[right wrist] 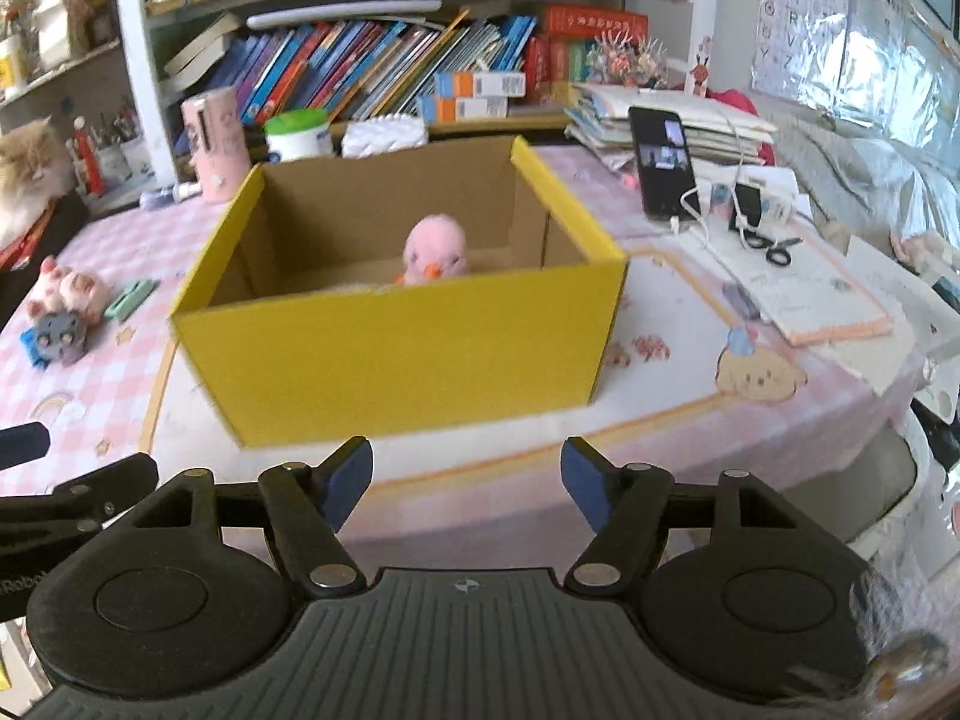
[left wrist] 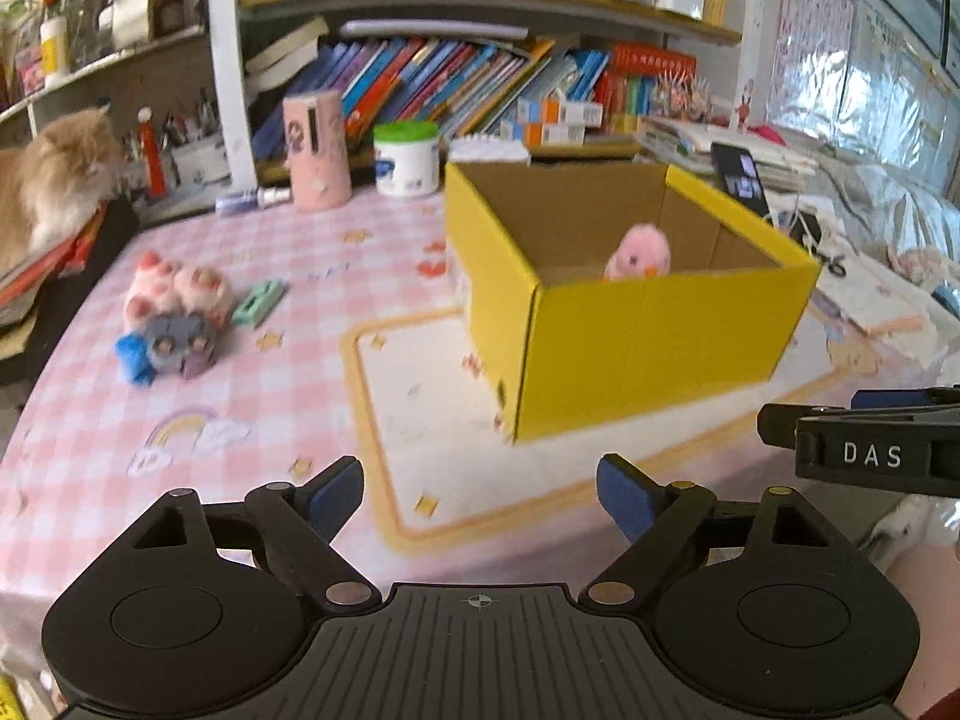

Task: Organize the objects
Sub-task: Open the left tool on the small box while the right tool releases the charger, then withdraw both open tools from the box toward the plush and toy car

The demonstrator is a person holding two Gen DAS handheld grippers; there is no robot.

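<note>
Two grippers are up front near the yellow box (right wrist: 414,354), both with nothing between the fingers: left gripper (left wrist: 480,495) spread wide, right gripper (right wrist: 467,483) parted a bit less. Pink plush chick (right wrist: 433,255) is sitting inside the box, toward its back. Off to the box's left, well apart from it on the pink checked tablecloth (left wrist: 90,420), there's a pile of small plush toys (left wrist: 174,318) with a green clip-looking thing (left wrist: 258,302) just beside it.

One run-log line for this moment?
left gripper open, empty | right gripper open, empty | pink plush in yellow box | toys on table
</note>
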